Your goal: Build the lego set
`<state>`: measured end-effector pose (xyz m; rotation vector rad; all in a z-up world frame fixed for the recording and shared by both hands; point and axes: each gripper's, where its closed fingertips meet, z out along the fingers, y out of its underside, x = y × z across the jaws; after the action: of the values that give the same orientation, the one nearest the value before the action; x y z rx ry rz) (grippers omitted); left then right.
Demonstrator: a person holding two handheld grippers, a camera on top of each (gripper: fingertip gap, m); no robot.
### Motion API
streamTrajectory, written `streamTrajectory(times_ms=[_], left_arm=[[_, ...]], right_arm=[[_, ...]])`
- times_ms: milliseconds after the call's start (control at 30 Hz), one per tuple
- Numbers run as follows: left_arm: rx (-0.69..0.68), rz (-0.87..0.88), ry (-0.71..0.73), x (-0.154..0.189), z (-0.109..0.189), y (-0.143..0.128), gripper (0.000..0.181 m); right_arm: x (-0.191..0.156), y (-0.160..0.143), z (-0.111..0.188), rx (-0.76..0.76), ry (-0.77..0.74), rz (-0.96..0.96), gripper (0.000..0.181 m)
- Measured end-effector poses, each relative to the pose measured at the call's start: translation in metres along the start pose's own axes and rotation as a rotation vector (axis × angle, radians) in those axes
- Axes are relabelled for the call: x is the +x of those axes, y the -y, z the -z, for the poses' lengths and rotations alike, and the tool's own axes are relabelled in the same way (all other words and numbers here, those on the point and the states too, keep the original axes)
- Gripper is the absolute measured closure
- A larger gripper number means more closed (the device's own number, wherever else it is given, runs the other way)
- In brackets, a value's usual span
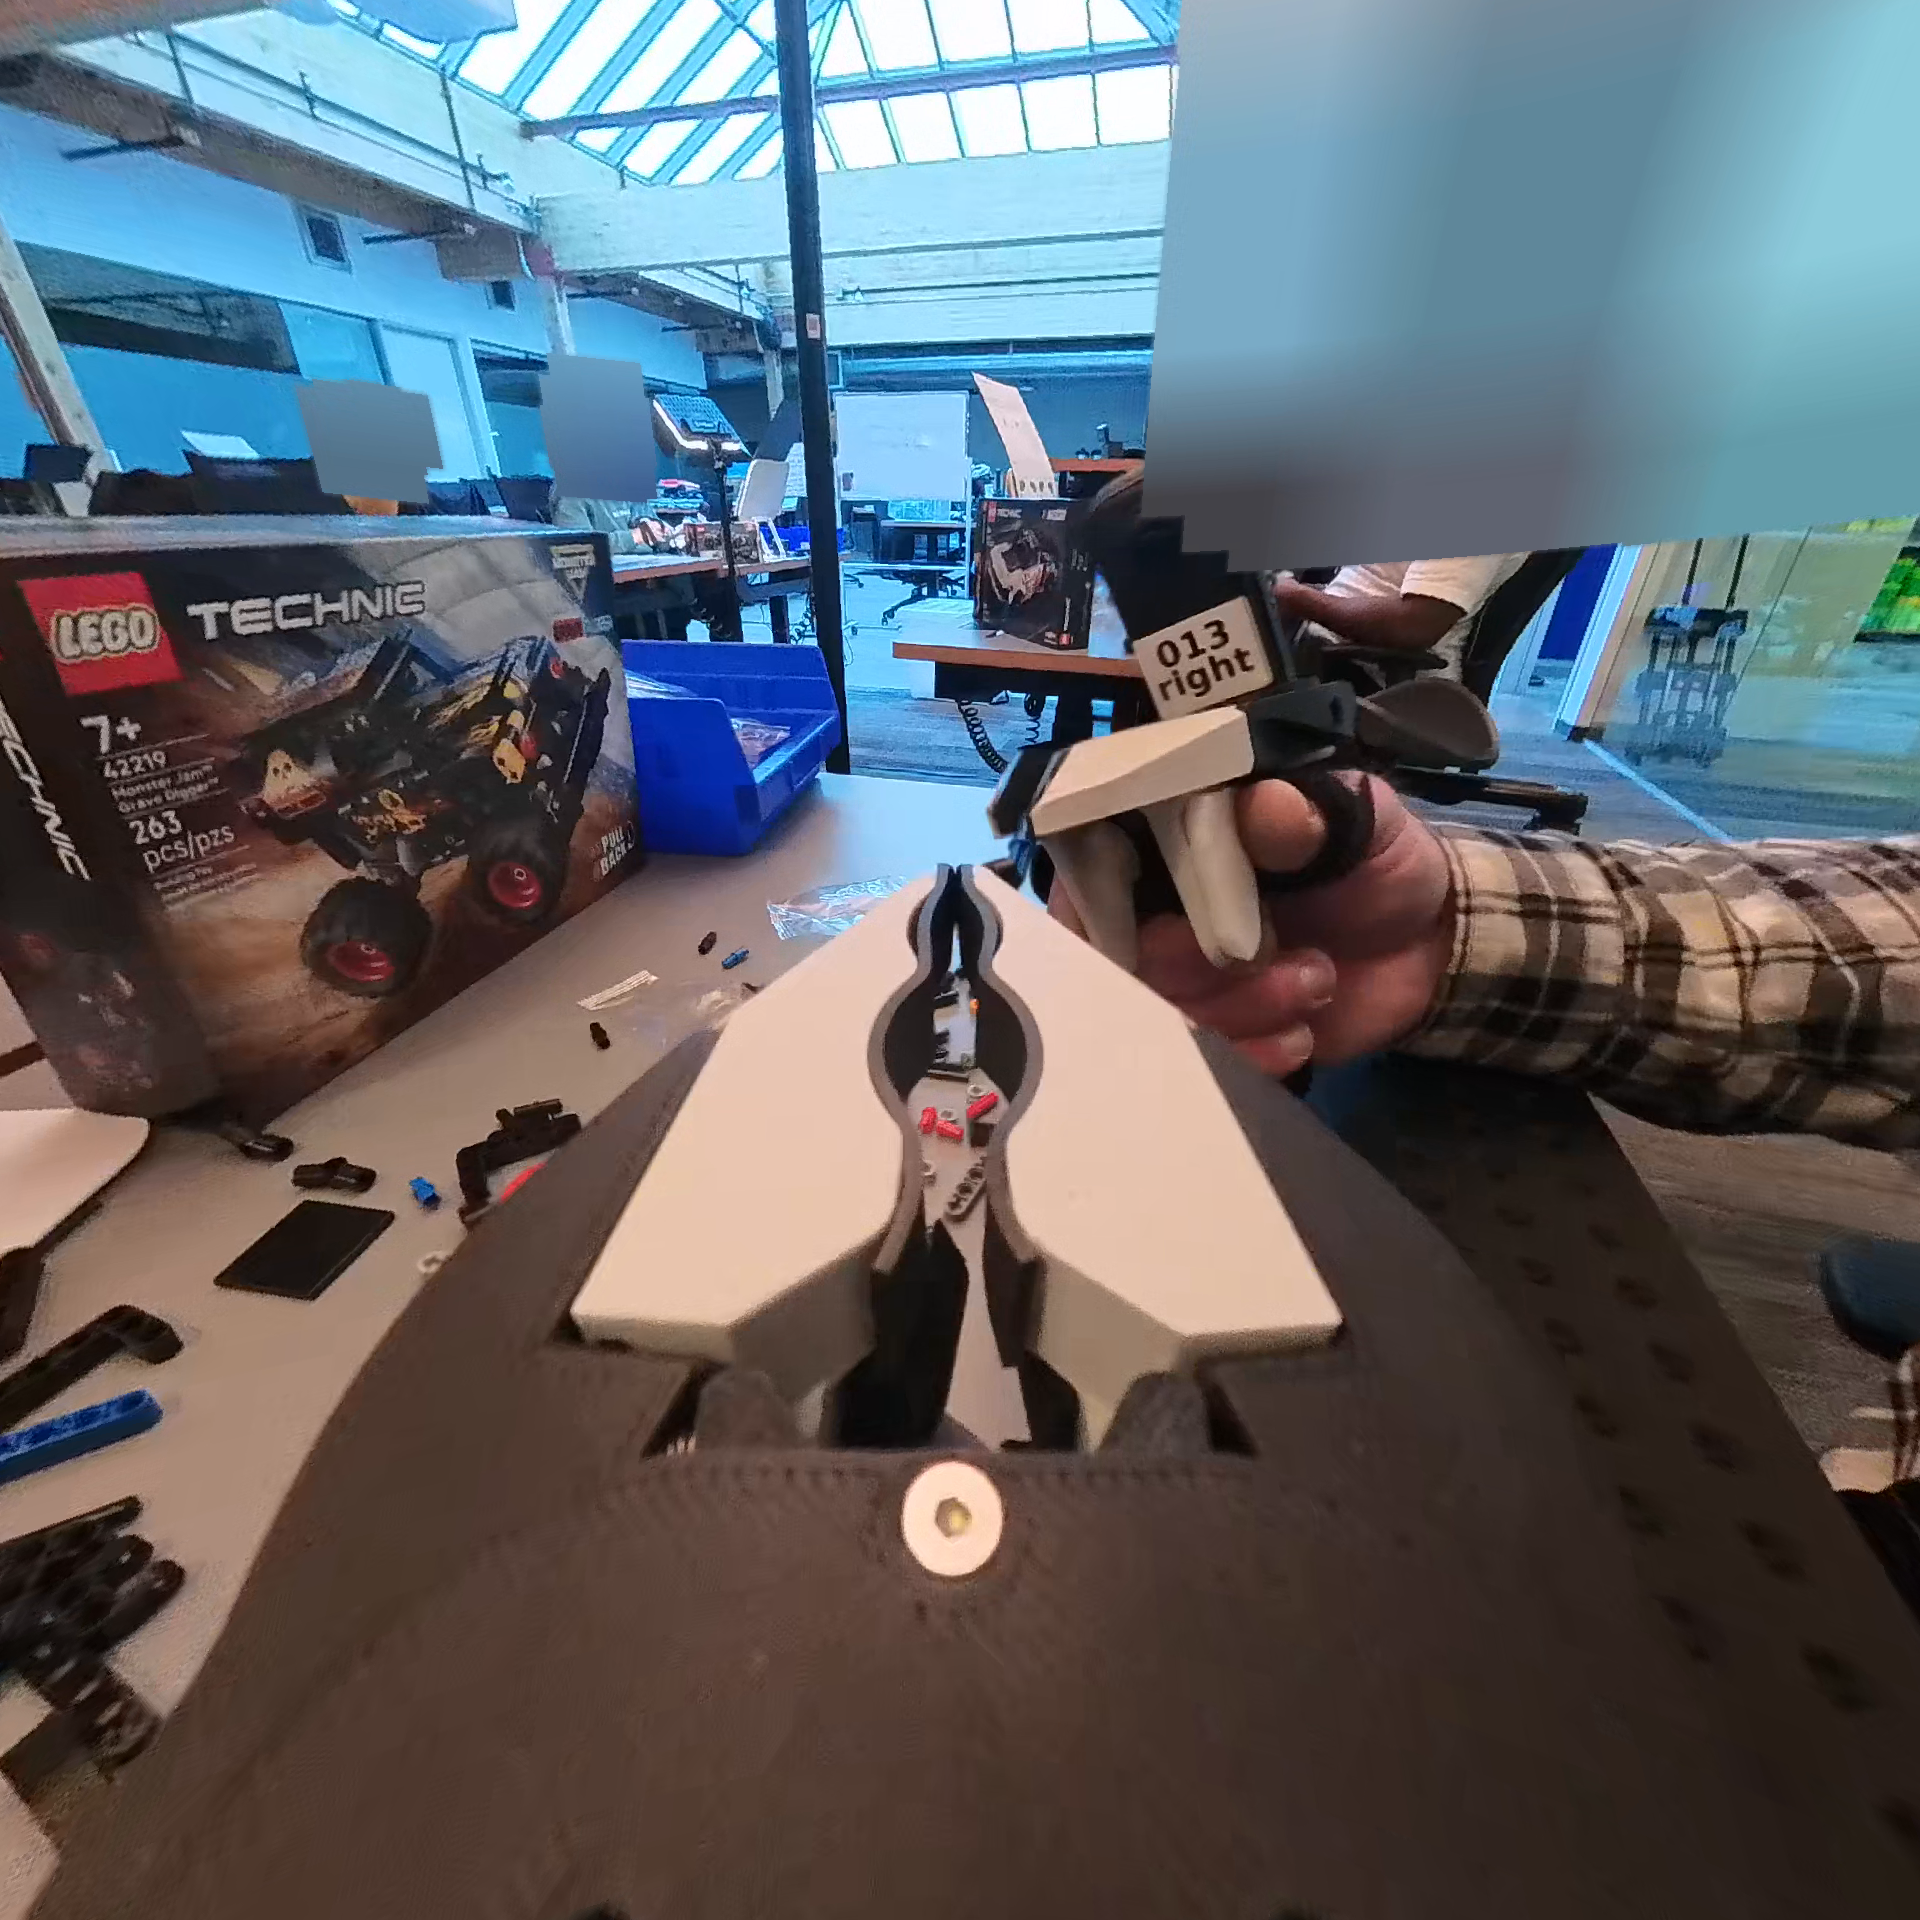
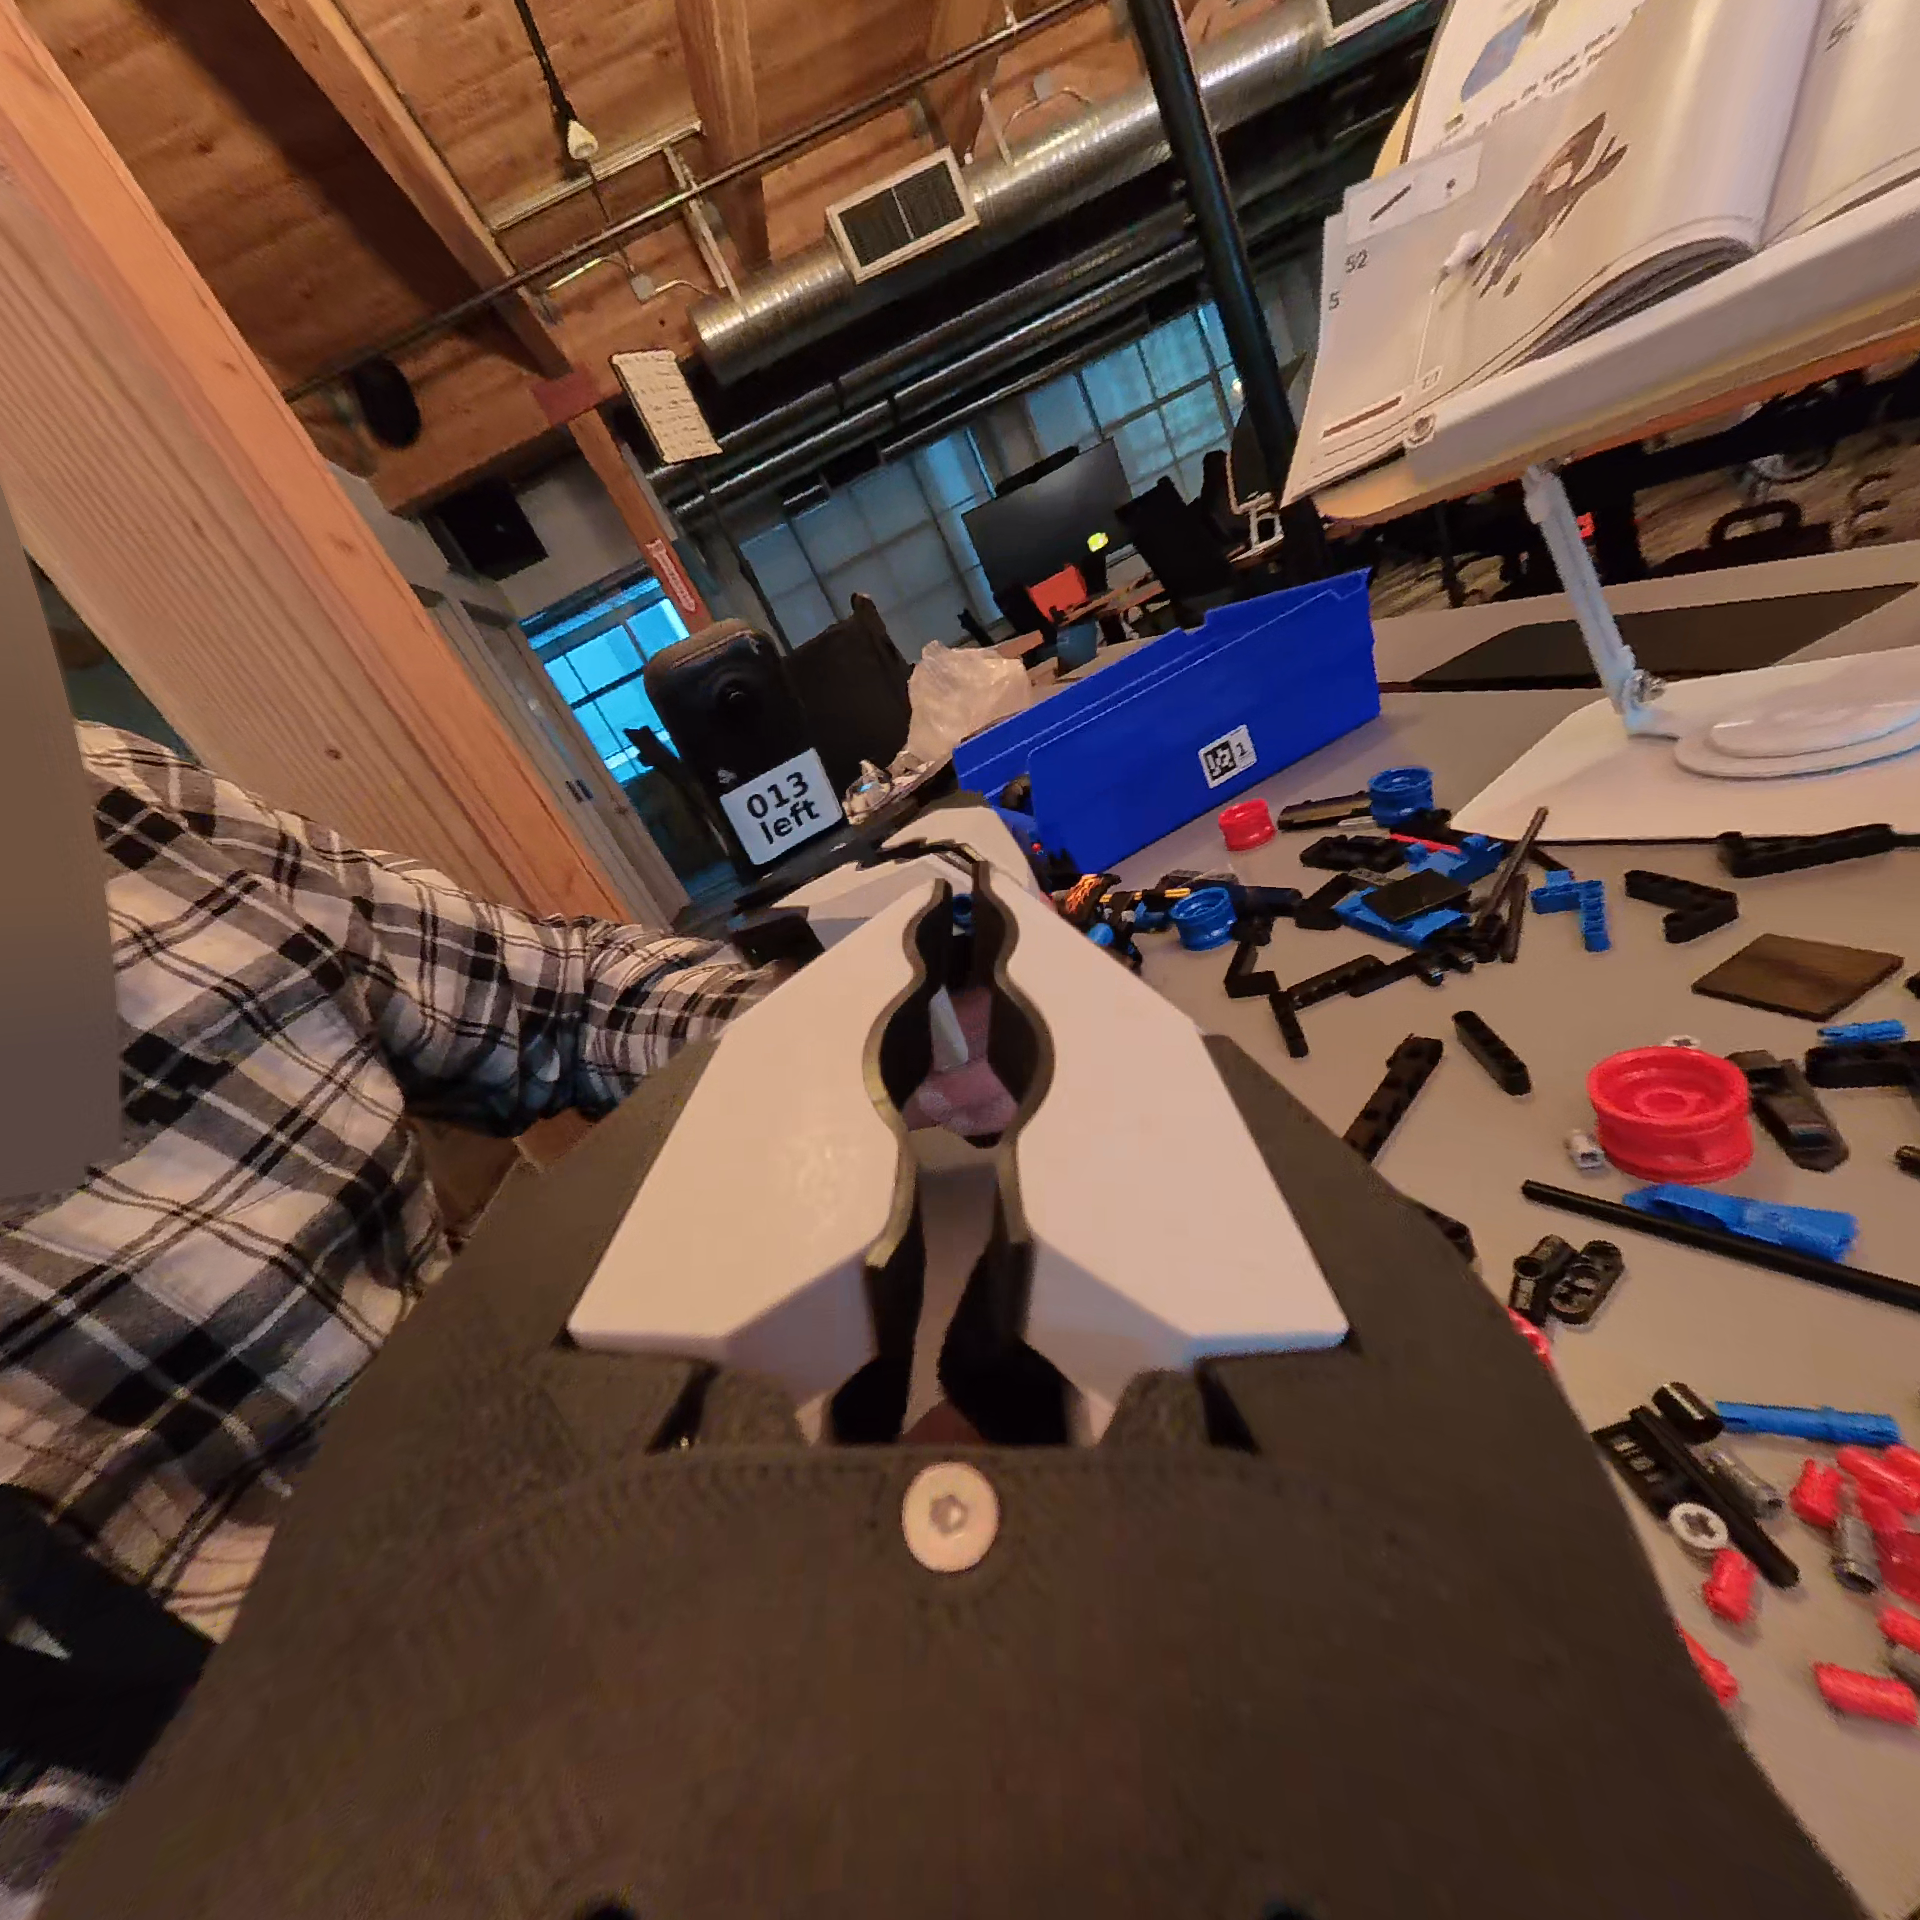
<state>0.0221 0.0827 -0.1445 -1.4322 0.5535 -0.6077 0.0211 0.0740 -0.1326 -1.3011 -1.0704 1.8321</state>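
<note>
Hovering above the grey table [image 1: 727, 831], left gripper [image 1: 958, 873] has its white fingers [image 1: 790, 1122] pressed tip to tip, nothing between them. Loose Lego pieces sit below and to its left: small red pins [image 1: 951, 1120] visible through the finger gap, black beams [image 1: 514, 1138] and a flat black tile [image 1: 304, 1247] left of the fingers, the set's box [image 1: 312, 790] farther left, well apart. Right gripper [image 2: 961, 899] is likewise closed on nothing, tips meeting, raised off the table and aimed toward the left gripper. Its parts lie off to its right: red wheel hub [image 2: 1671, 1114] near, blue hubs [image 2: 1203, 918] and black beams farther out, blue bin [image 2: 1174, 748] behind them, instruction booklet [image 2: 1621, 197] on a stand up top right.
</note>
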Motion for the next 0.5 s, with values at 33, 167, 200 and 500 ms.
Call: streamTrajectory(times_ms=[33,167,200,500], left_arm=[[0.003,0.023,0.002,-0.001,0.000,0.000,0.181],[0.036,0.136,0.008,-0.005,-0.001,0.004,0.181],[0.050,0.182,0.004,-0.006,-0.001,0.005,0.181],[0.106,0.407,-0.010,-0.010,-0.003,0.005,0.181]], right_arm=[[0.001,0.001,0.000,0.007,-0.010,0.010,0.181],[0.002,0.006,-0.002,0.052,-0.044,0.059,0.181],[0.002,0.008,-0.003,0.061,-0.057,0.079,0.181],[0.009,0.012,-0.004,0.070,-0.166,0.228,0.181]])
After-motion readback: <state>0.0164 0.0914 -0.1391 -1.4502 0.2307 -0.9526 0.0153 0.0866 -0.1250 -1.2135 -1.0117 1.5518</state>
